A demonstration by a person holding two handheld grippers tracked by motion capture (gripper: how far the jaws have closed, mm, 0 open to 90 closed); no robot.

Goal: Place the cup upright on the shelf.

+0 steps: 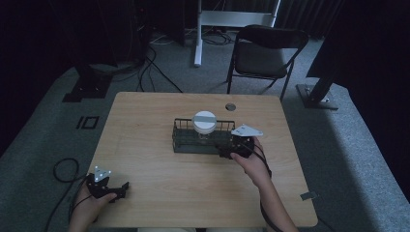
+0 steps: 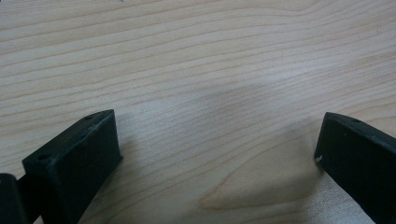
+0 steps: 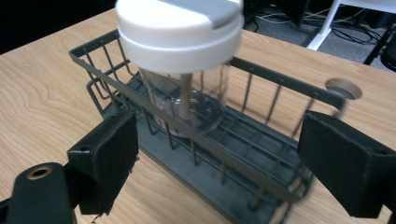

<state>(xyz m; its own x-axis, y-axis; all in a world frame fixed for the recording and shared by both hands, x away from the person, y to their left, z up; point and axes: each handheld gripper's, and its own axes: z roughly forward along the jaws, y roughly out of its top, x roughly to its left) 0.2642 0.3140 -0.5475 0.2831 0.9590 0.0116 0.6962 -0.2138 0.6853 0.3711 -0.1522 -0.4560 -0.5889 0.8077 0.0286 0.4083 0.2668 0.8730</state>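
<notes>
Right tool (image 3: 219,154) spread wide at the basket (image 3: 261,186)
Jar (image 3: 187,60) stands upright inside the basket on the surface (image 1: 145,145), so I judge placing done; my left tool (image 1: 116,192) rests released, well apart, nothing held

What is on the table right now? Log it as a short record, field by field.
surface: light wooden table
container: dark wire basket, mid-table
contents: clear plastic jar with white and grey lid, upright inside the basket
left gripper: open, over bare wood at the near left corner
right gripper: open, at the basket's near right end, facing the jar
background: black folding chair beyond the table
</notes>
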